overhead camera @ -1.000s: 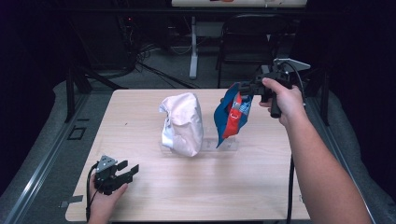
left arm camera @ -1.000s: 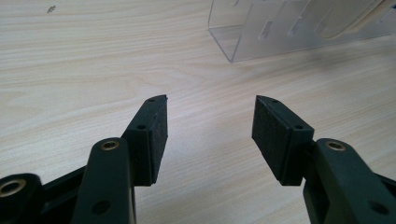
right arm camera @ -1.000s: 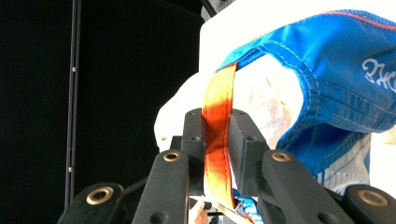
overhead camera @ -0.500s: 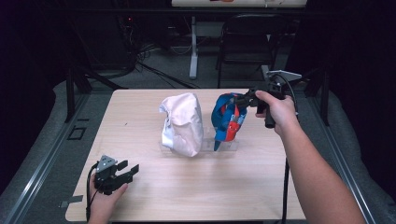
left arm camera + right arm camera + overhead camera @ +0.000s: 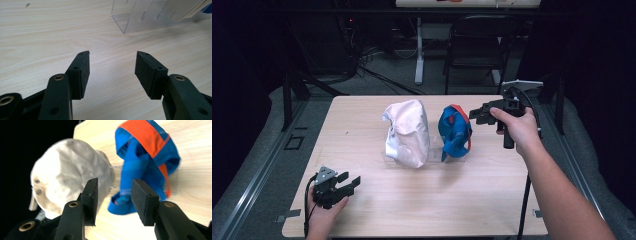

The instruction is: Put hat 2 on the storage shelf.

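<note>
A white cloth cap point(image 5: 407, 132) sits draped over a clear plastic stand point(image 5: 140, 17) at the middle of the table. Just to its right a blue and orange cloth piece point(image 5: 454, 131) rests crumpled and on its own. My right gripper point(image 5: 477, 116) hovers close by the blue piece's right side. Its jaws have just been opening and nothing is between the pads. In the right gripper view the right gripper point(image 5: 113, 192) points at the blue cloth point(image 5: 147, 152) and the white cap point(image 5: 67, 170) beyond it. My left gripper point(image 5: 352, 182) lies on the table's near left, open and empty, also the left gripper point(image 5: 112, 65).
The light wooden table point(image 5: 362, 115) has bare surface in front of and left of the stand. A dark chair point(image 5: 482, 35) and cables stand behind the far edge. Metal floor rails point(image 5: 257, 170) run along the left side.
The blue cloth came down from hanging in my right gripper and now rests beside the white cap. The right gripper opened, let it go and sank a little. The left gripper stayed put.
</note>
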The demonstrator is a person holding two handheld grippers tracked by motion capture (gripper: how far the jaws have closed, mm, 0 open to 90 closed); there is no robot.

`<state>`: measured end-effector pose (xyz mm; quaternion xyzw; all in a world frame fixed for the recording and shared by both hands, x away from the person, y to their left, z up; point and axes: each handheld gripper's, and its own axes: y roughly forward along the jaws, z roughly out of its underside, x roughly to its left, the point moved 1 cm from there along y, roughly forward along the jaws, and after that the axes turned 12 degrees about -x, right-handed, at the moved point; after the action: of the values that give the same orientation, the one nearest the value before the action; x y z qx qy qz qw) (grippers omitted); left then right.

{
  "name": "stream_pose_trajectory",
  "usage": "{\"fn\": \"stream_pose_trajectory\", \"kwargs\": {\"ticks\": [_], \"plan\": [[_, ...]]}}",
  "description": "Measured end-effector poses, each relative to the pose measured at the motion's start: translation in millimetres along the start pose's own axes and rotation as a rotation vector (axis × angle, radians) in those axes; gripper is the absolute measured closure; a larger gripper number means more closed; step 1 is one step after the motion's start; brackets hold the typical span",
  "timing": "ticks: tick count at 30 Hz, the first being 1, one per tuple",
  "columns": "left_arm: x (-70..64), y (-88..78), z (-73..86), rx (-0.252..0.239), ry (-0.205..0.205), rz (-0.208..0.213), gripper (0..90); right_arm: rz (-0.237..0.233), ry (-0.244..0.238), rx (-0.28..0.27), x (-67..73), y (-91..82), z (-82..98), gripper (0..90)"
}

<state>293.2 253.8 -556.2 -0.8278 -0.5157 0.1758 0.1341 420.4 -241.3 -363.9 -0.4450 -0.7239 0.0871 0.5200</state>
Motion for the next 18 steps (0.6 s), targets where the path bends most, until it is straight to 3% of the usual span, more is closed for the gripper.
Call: {"fn": "stream_pose_trajectory", "kwargs": {"ticks": [11,18], "plan": [[1.0,-0.3,0.8,0.004,-0.004,-0.006,45.7,0.044,-0.123,-0.013,-23.3,-0.5,46.4,54.5],[0.3,0.5,1.3,0.005,0.0,-0.004,45.5,0.014,-0.194,-0.032,-46.1,7.5,83.3,51.1]]}}
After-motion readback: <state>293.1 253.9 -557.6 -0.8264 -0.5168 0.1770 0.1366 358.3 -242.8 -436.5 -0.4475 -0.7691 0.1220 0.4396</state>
